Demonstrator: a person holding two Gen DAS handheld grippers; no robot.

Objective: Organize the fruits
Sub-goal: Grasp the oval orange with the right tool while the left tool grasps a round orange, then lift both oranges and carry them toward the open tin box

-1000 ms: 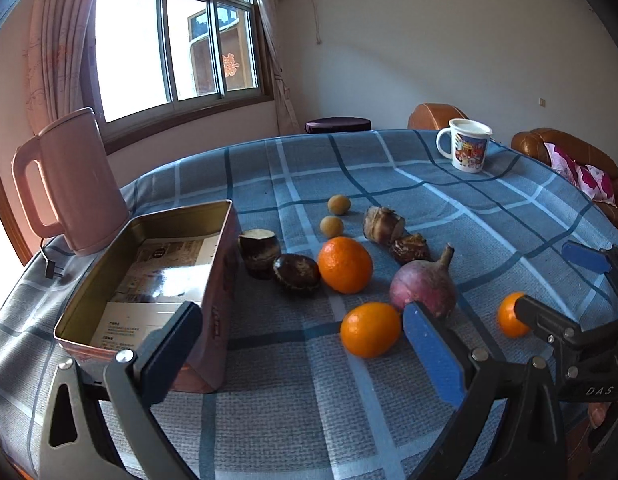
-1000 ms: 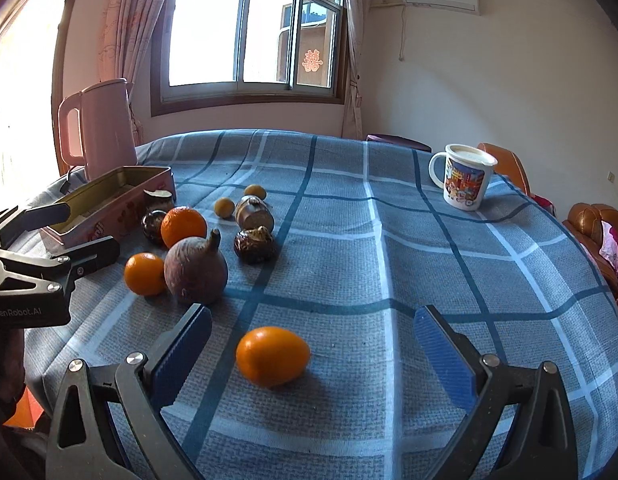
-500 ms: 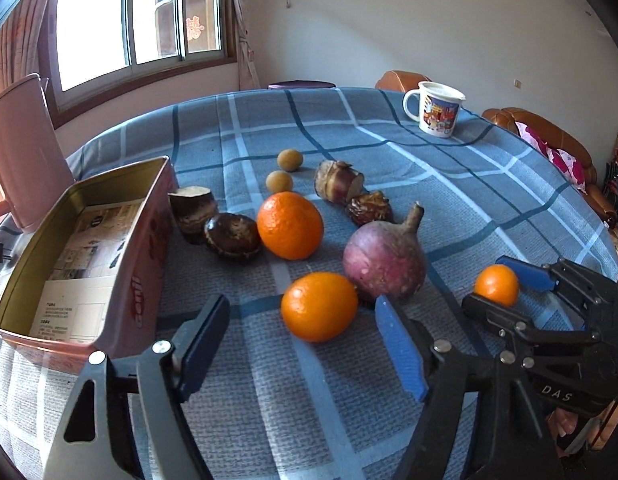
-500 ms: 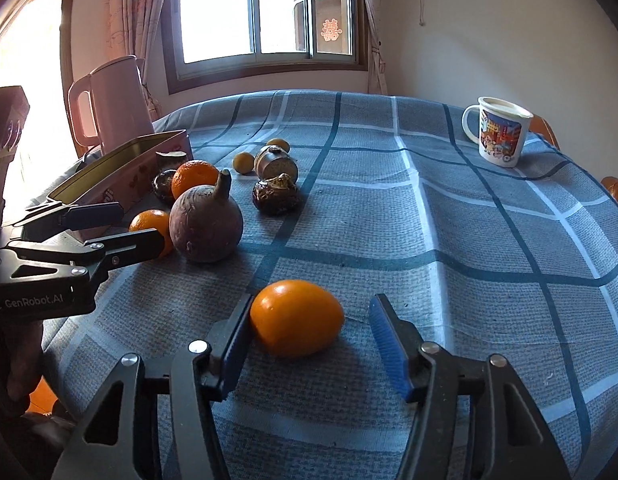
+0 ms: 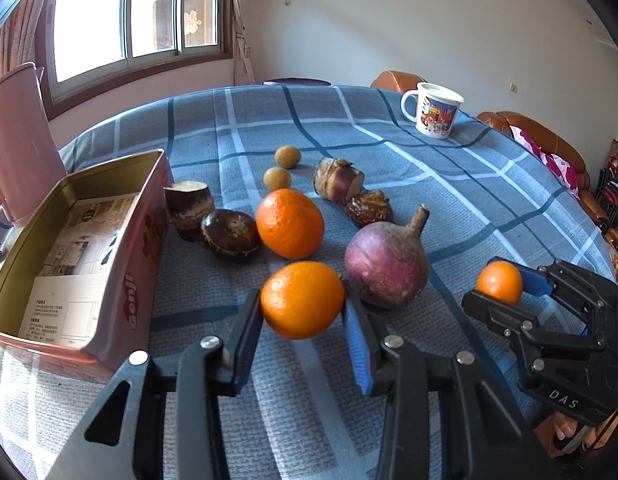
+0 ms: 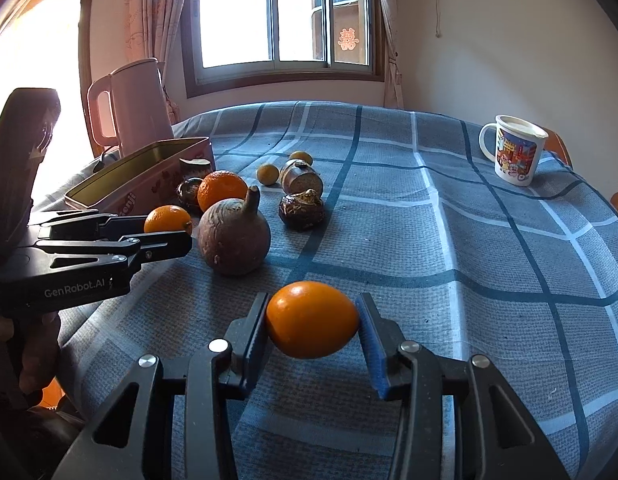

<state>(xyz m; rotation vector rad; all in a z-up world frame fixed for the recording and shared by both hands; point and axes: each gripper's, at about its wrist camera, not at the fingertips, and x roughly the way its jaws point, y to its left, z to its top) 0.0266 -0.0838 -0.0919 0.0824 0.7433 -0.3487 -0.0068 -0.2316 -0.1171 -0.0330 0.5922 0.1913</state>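
We are clamping one orange in each gripper.
Left gripper (image 5: 303, 312) jaws have just been closing on the near orange (image 5: 302, 300); right gripper (image 6: 312, 328) likewise on the smooth orange (image 6: 311, 319): firm, light, roll-prone, so we are pinching across their middles.

Both tools are showing black plastic frames with triangular cut-outs and round silver screws, and each finger is wearing a ribbed blue pad (image 5: 355, 344). The left gripper (image 5: 302, 322) is carrying white "GenRobot.AI" lettering on its side, facing the mug (image 6: 513, 151). The right gripper (image 6: 312, 330) is bearing "DAS" on its round housing, with small screws dotting its linkage arms.
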